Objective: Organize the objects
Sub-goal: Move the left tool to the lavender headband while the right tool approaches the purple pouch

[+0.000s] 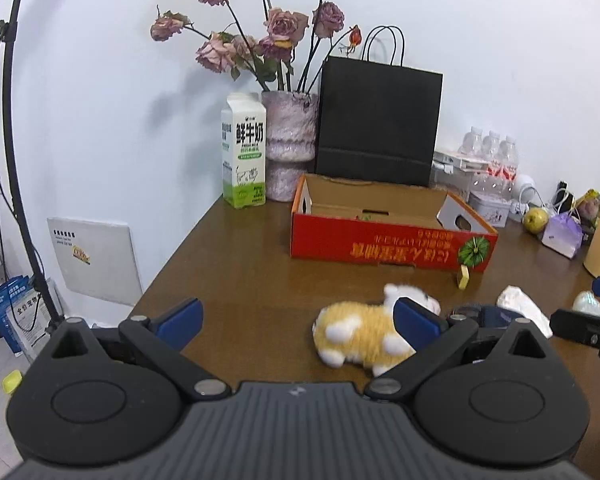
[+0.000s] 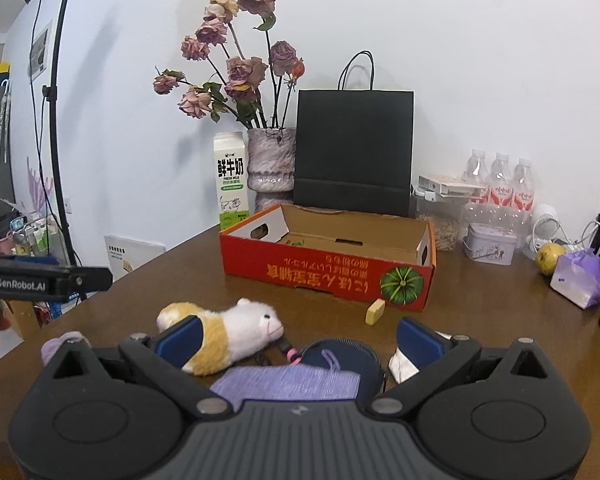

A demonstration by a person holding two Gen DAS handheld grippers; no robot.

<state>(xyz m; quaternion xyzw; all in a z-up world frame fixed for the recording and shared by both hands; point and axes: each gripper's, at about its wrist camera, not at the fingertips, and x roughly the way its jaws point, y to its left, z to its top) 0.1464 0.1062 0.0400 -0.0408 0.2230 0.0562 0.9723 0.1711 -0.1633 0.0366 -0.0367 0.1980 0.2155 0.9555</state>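
A white and orange plush toy [image 1: 360, 330] lies on the brown table [image 1: 240, 264], partly behind my left gripper's right finger; it also shows in the right wrist view [image 2: 236, 330]. My left gripper [image 1: 298, 320] is open and empty, low over the table. My right gripper [image 2: 298, 340] is open and empty above a purple cloth [image 2: 288, 384] and a dark blue pouch [image 2: 340, 356]. An open red cardboard box [image 1: 388, 236] stands behind, also in the right wrist view [image 2: 328, 272]. A small yellow block [image 2: 375, 311] lies before it.
A milk carton [image 1: 244, 152], a vase of dried roses [image 1: 290, 148] and a black paper bag [image 1: 378, 124] stand at the back wall. Water bottles [image 2: 500, 184], a tin [image 2: 490, 244], a pear [image 2: 550, 258] and a purple packet [image 2: 582, 278] crowd the right. White crumpled paper [image 1: 522, 308] lies nearby.
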